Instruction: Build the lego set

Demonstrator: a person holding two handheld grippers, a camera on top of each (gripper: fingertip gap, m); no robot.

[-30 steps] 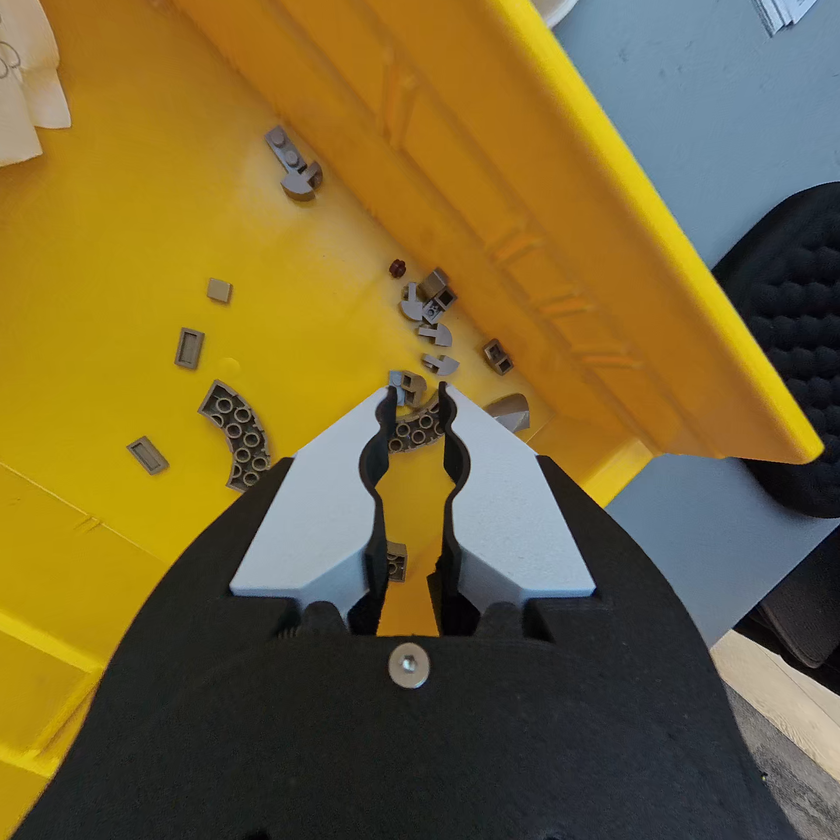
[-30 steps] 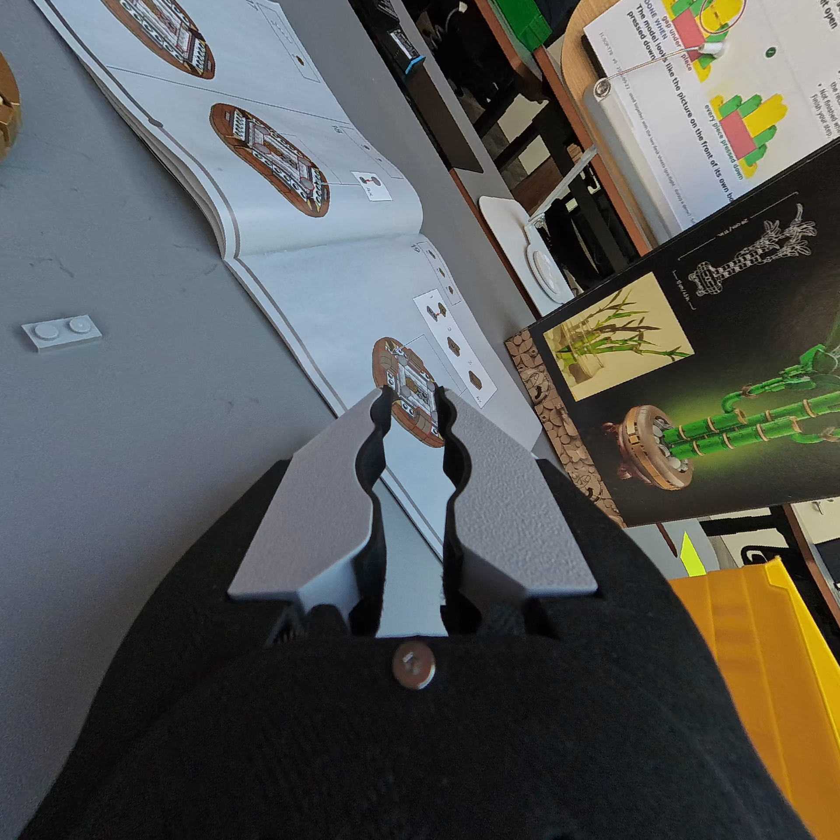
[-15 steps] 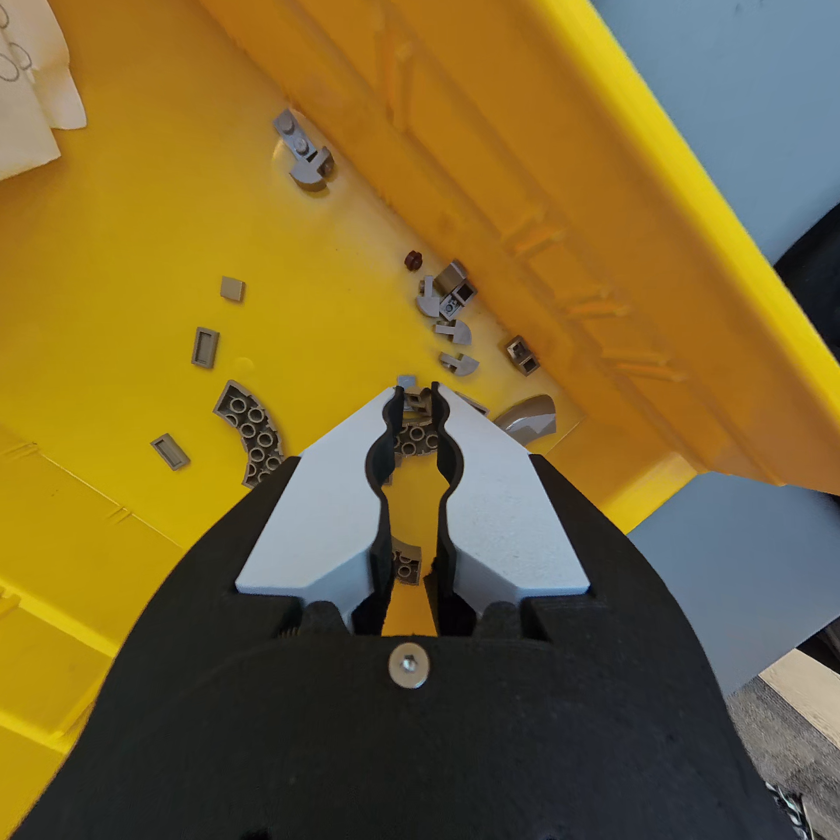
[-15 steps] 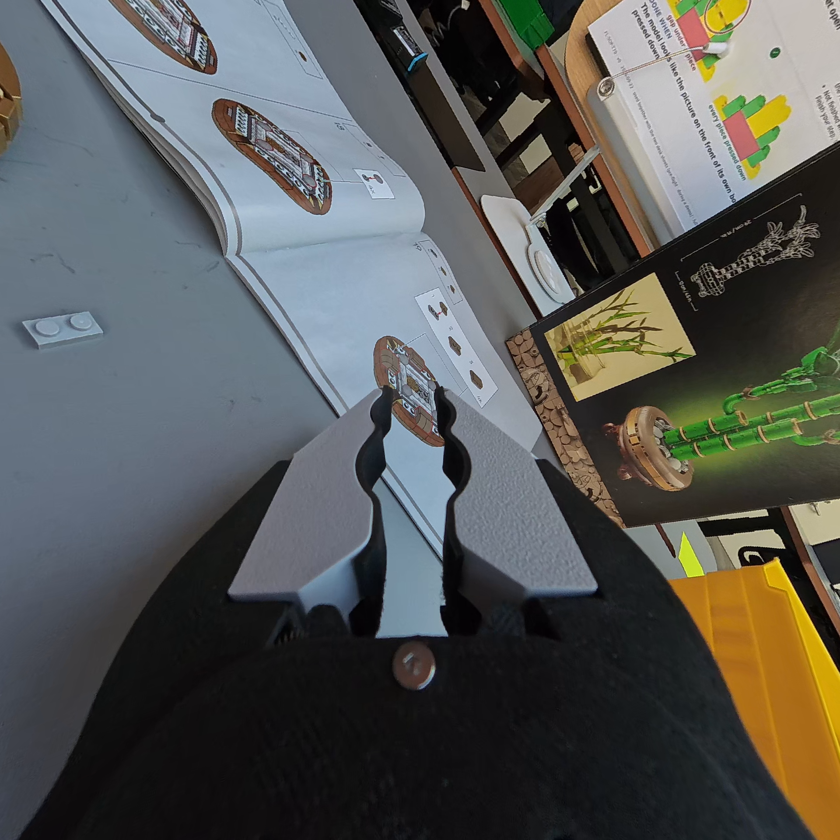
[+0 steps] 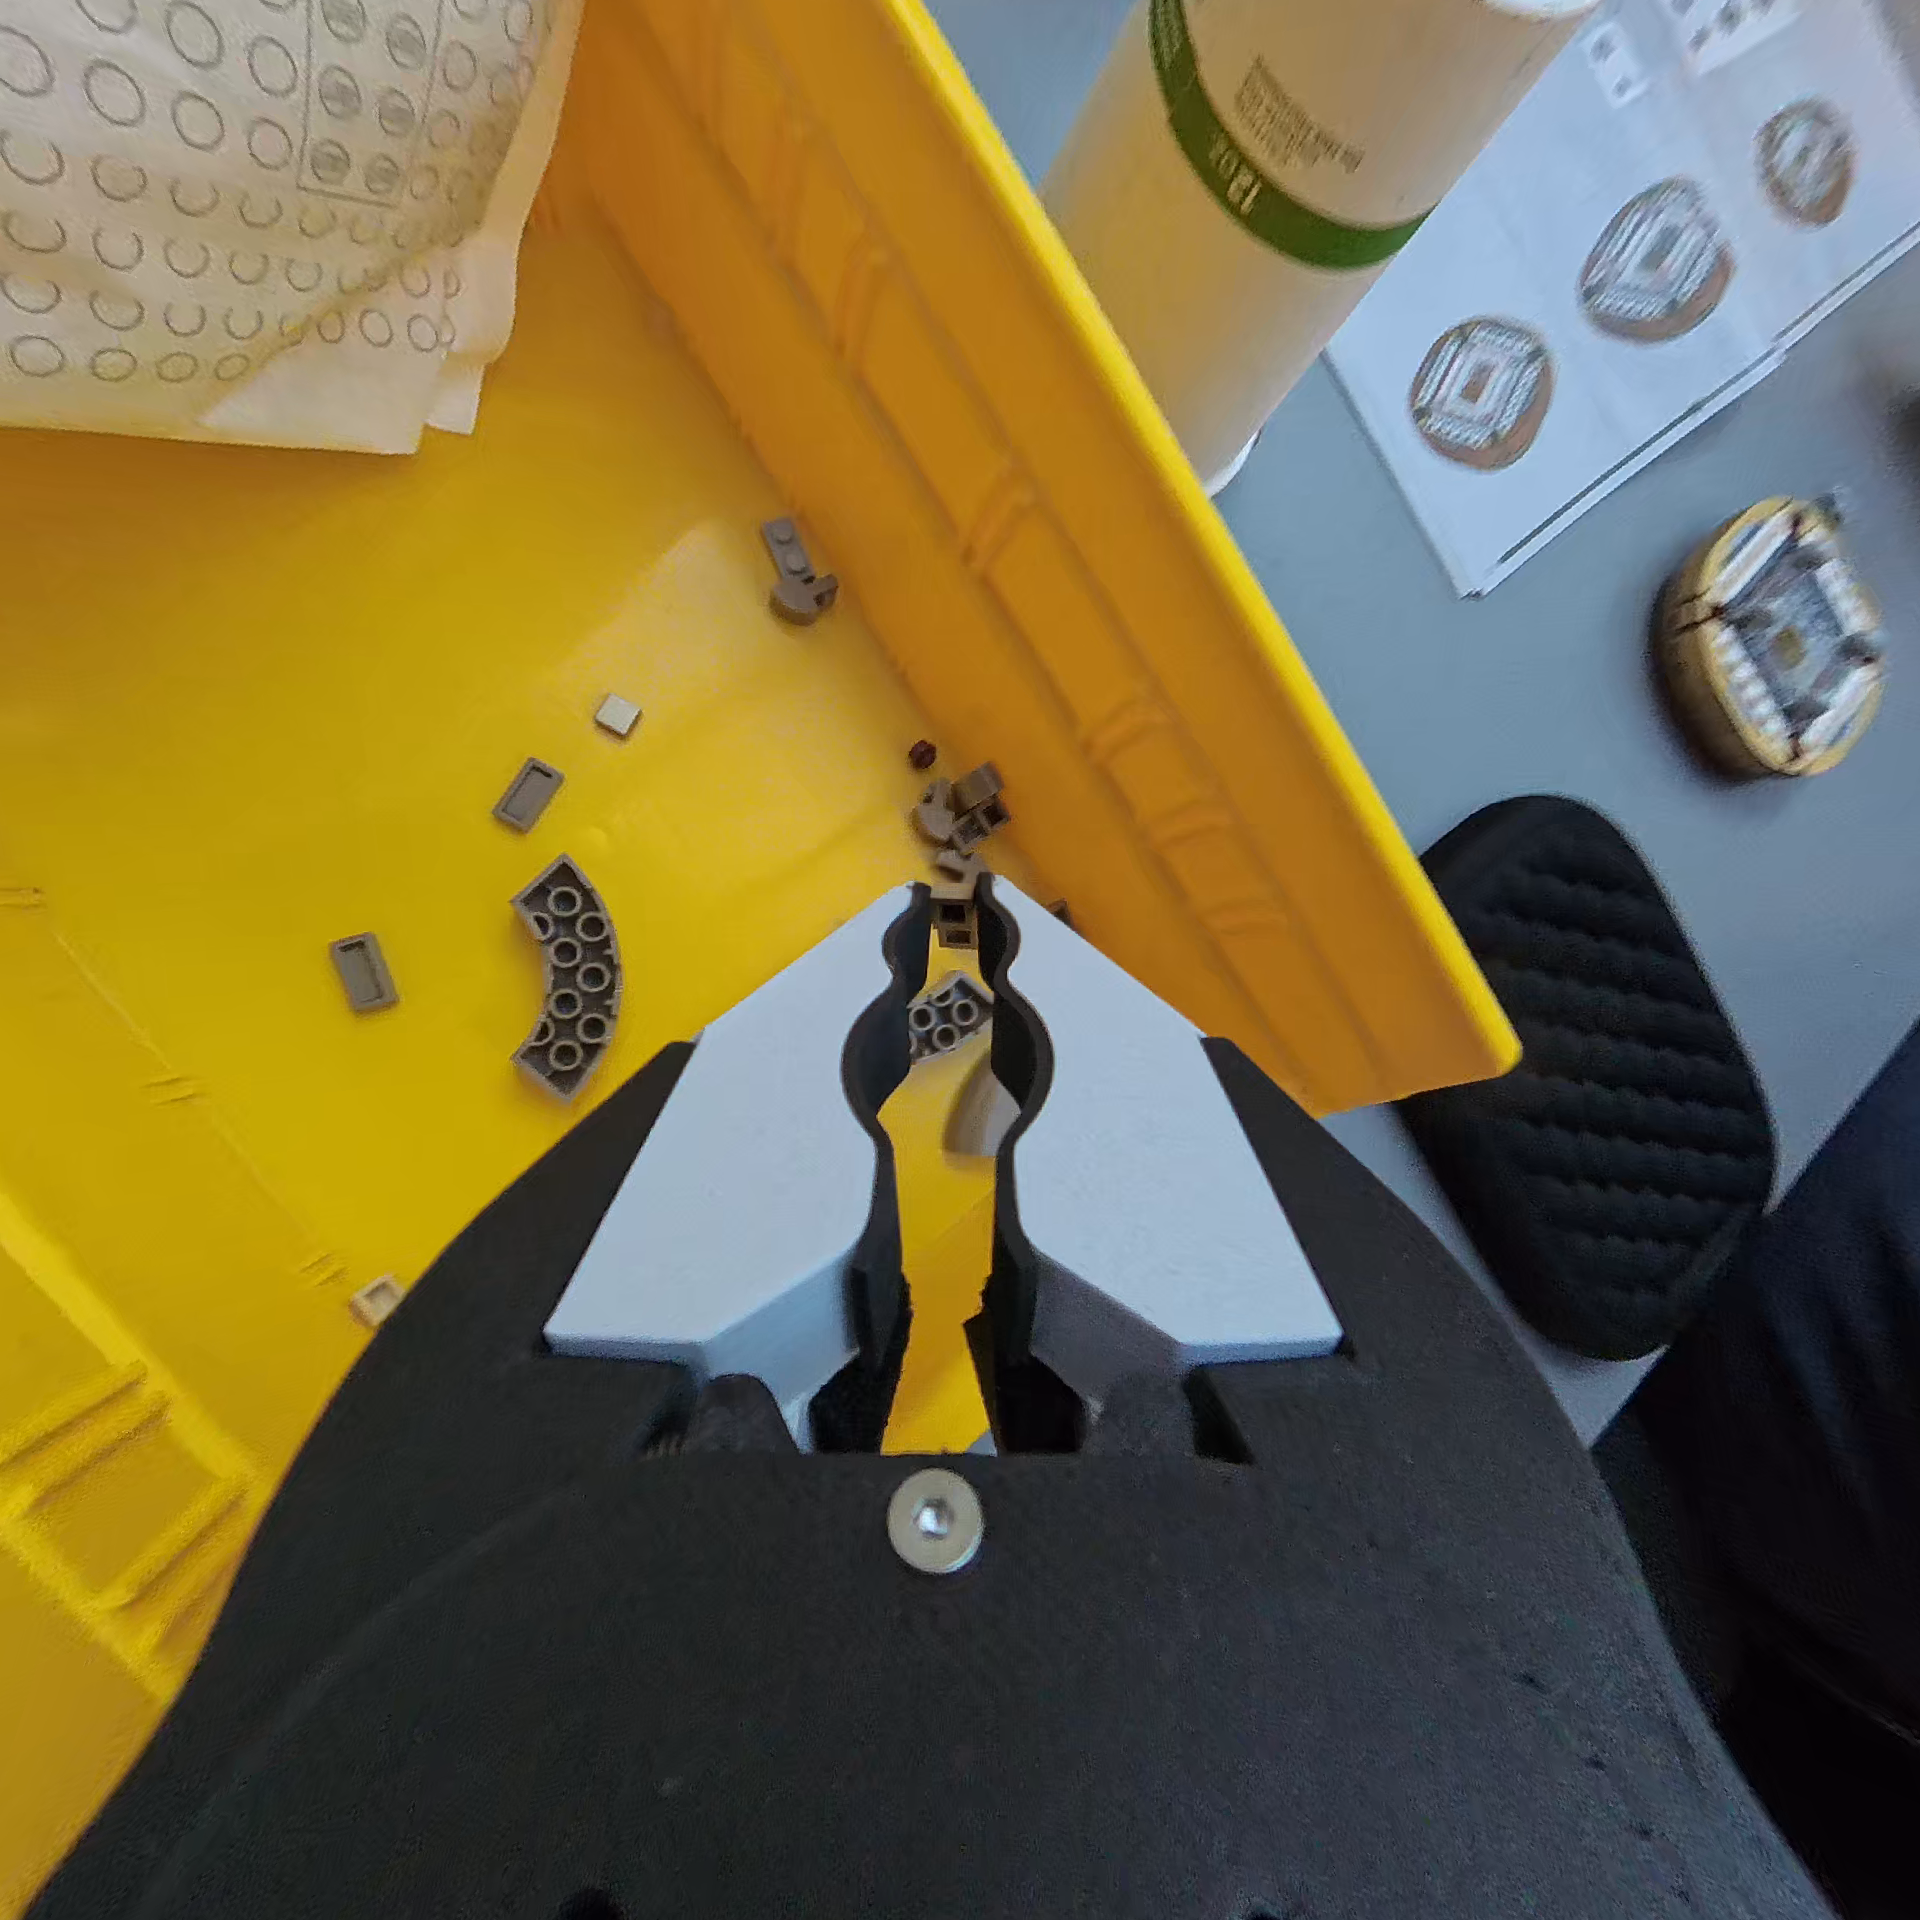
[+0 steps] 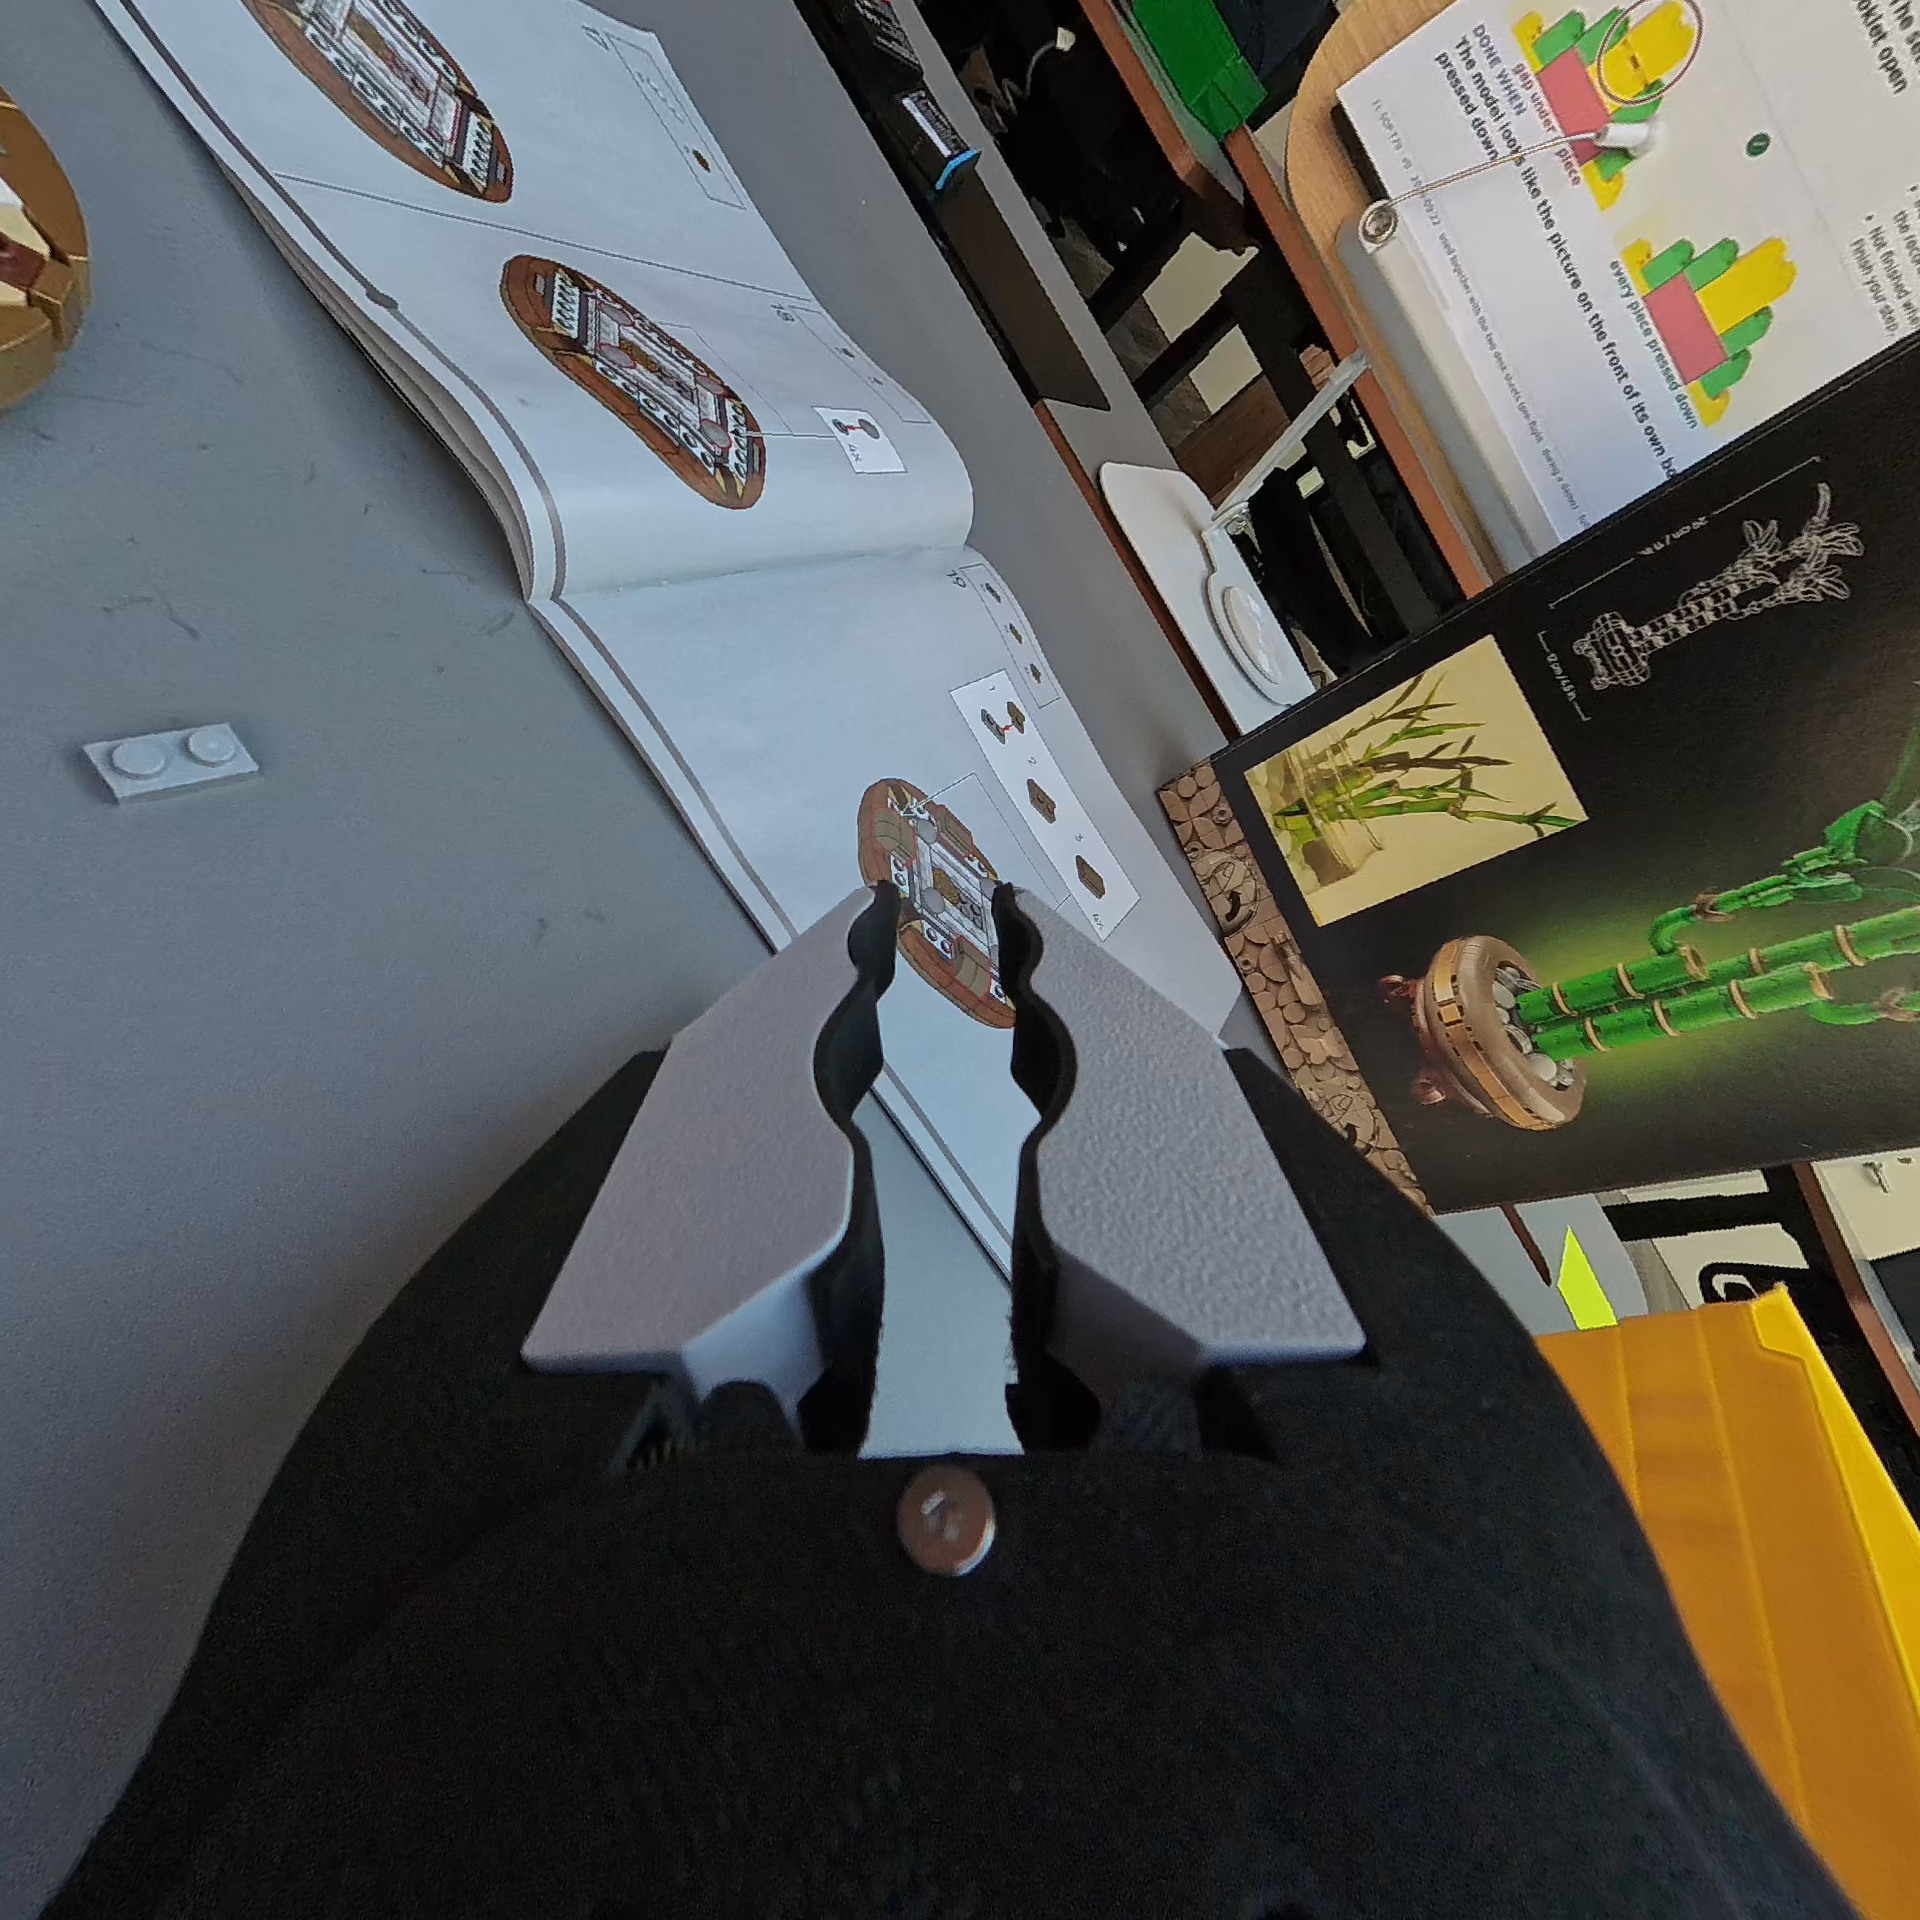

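Two wrist views. In the left wrist view, the left tool (image 5: pixel 948 902) sits at the centre of the frame above a yellow bin (image 5: pixel 1039 540), its tips pinching a small tan brick (image 5: pixel 954 921) whose hollow side faces the camera. The brick appears to be off the bin floor, though how far cannot be told. Other loose pieces lie on the floor: a curved studded plate (image 5: pixel 569 977) at centre left, small flat tiles (image 5: pixel 528 795) above it, and a cluster of tiny parts (image 5: pixel 961 810) against the bin wall, just above the tips.

At the right edge of that view, outside the bin on the grey surface (image 5: pixel 1558 665), sits the round tan model base (image 5: pixel 1766 636), up and to the right of the held brick, beyond the bin wall. The brick probably goes there, so it would have to clear the wall first.

In the right wrist view, the right tool (image 6: pixel 943 900) is spread and empty over the open instruction booklet (image 6: pixel 727 644). A grey two-stud plate (image 6: pixel 171 767) lies at left, and the set's box (image 6: pixel 1621 894) stands at right.
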